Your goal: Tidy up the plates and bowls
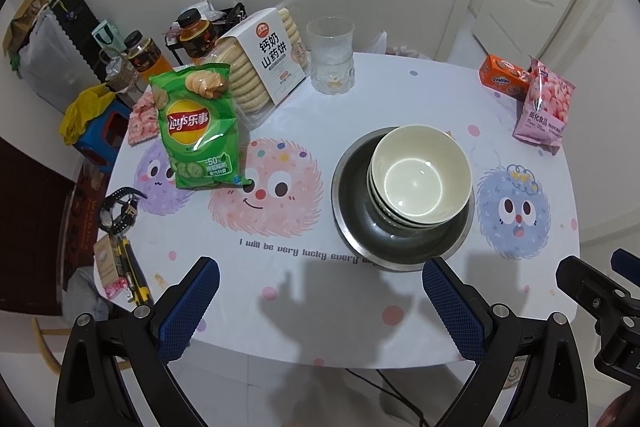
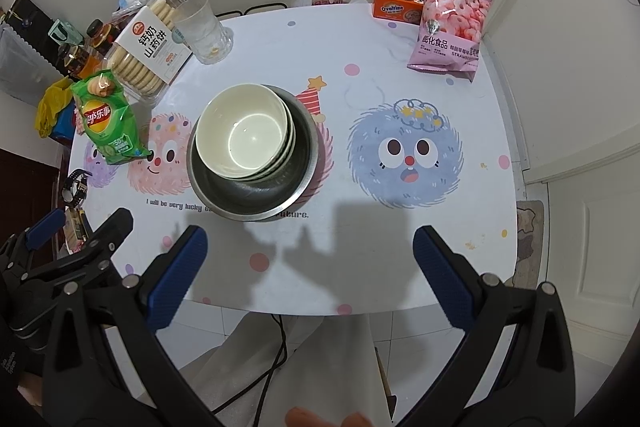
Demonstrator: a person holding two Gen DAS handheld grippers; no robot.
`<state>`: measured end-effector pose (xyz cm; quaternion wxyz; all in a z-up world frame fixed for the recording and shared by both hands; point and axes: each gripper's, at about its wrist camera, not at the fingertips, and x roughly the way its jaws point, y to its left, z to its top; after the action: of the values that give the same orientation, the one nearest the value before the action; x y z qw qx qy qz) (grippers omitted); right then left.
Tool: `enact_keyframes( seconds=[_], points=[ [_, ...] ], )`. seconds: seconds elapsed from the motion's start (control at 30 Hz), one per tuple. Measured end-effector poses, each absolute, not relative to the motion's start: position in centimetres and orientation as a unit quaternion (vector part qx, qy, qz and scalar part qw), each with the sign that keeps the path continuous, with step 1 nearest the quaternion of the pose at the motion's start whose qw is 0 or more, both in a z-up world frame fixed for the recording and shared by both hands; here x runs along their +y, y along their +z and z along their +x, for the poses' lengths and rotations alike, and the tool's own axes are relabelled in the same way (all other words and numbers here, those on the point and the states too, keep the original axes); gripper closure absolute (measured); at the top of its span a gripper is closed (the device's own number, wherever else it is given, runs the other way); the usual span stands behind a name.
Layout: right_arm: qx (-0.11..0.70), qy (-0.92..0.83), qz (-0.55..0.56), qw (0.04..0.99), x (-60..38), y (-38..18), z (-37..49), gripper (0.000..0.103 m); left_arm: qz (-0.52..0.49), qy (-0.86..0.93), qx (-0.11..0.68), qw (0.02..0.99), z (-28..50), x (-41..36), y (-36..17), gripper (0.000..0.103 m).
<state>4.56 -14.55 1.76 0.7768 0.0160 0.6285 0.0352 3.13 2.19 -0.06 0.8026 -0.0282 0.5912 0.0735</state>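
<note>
A stack of cream bowls (image 1: 420, 175) (image 2: 246, 133) sits inside a wide steel basin (image 1: 356, 223) (image 2: 256, 201) on the cartoon-print table (image 1: 320, 291) (image 2: 360, 235). My left gripper (image 1: 320, 277) hovers open over the table's near edge, its blue-padded fingers empty, with the basin just ahead of the right finger. My right gripper (image 2: 310, 247) is also open and empty, held back from the table's front, the basin ahead and to the left. Each gripper shows at the side of the other's view.
On the left stand a green chips bag (image 1: 198, 131) (image 2: 110, 123), a biscuit box (image 1: 264, 63) (image 2: 150, 47) and a clear glass (image 1: 332, 55) (image 2: 204, 29). An orange box (image 1: 506, 77) (image 2: 398, 5) and a pink snack bag (image 1: 546, 107) (image 2: 452, 27) sit at far right. A watch (image 1: 116, 211) lies at the left edge.
</note>
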Motion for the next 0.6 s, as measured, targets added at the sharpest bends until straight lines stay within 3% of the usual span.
enact_keyframes(
  seconds=[0.6],
  points=[
    [0.629,0.034,0.016,0.776,-14.60,1.70,4.64,0.001,-0.029,0.069,0.591,0.803,3.48,1.99,-0.10,0.000]
  ],
)
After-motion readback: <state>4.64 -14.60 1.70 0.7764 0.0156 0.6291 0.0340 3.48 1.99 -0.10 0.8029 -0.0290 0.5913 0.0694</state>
